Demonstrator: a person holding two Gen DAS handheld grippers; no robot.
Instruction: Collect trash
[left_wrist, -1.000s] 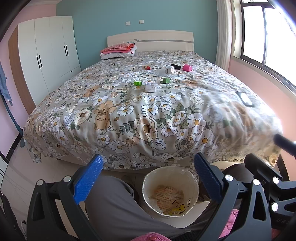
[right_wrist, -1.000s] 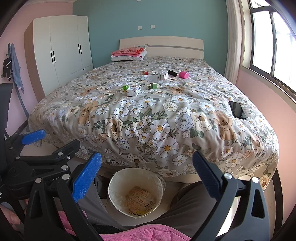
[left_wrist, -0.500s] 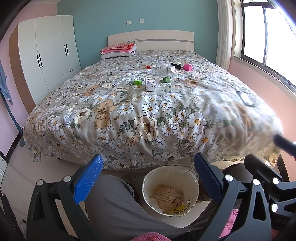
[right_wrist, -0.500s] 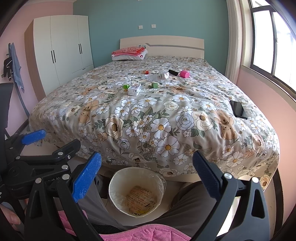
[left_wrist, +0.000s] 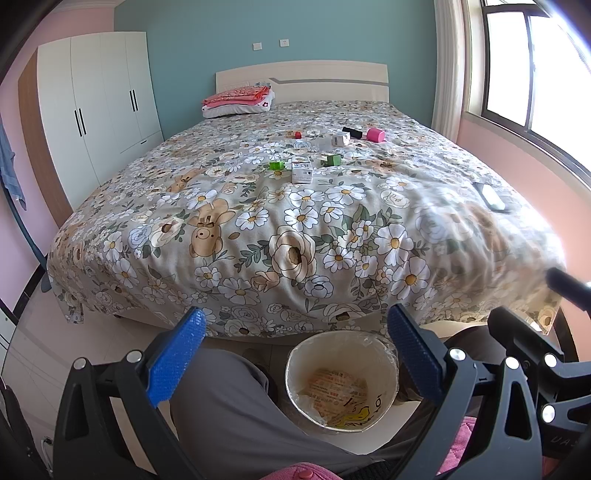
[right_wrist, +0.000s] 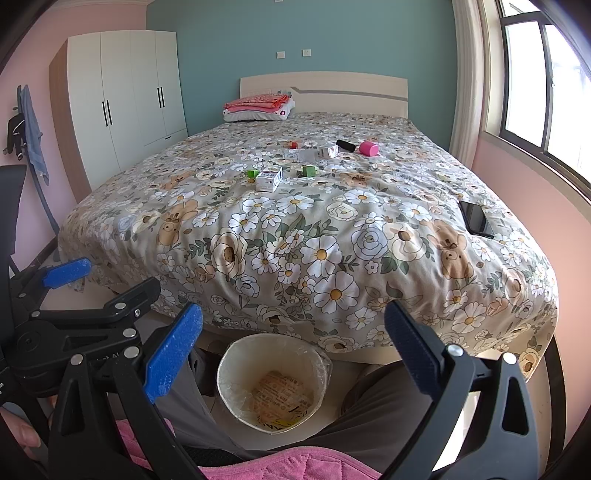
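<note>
Room: we face a bedroom with a teal back wall, pink side walls, a white wardrobe (left_wrist: 99, 107) on the left and a window (right_wrist: 546, 85) on the right.
Bed: a bed with a floral cover (left_wrist: 295, 221) fills the middle of both views, its long axis running away from us toward the headboard (left_wrist: 303, 79).
Trash on the bed: we see small items scattered in the far half of the cover, near the centre line.
White box: a white carton (left_wrist: 301, 173) lies nearest us of the group, its long side running roughly toward and away from us in the left view.
Green pieces: one green block (left_wrist: 276, 165) sits just left of the white carton and another green block (left_wrist: 330, 160) just right of it.
Farther items: a small white box (left_wrist: 340, 139), a black cylinder (left_wrist: 351, 132) lying on its side with its axis across the bed, a pink cylinder (left_wrist: 375, 134) also on its side, and a small red item (left_wrist: 297, 134).
Phone: a dark phone (right_wrist: 475, 218) lies flat near the right edge of the bed, well apart from the trash.
Bin: a round lined waste bin (left_wrist: 391, 369) stands on the floor at the foot of the bed, between the person's grey-trousered legs (left_wrist: 229, 406), with printed wrappers in the bottom.
Left gripper (left_wrist: 295, 365): we hold it spread wide and empty, its blue pads framing the bin.
Right gripper (right_wrist: 295, 363): also spread wide, nothing between its fingers, low over the bin and pointing at the bed.
</note>
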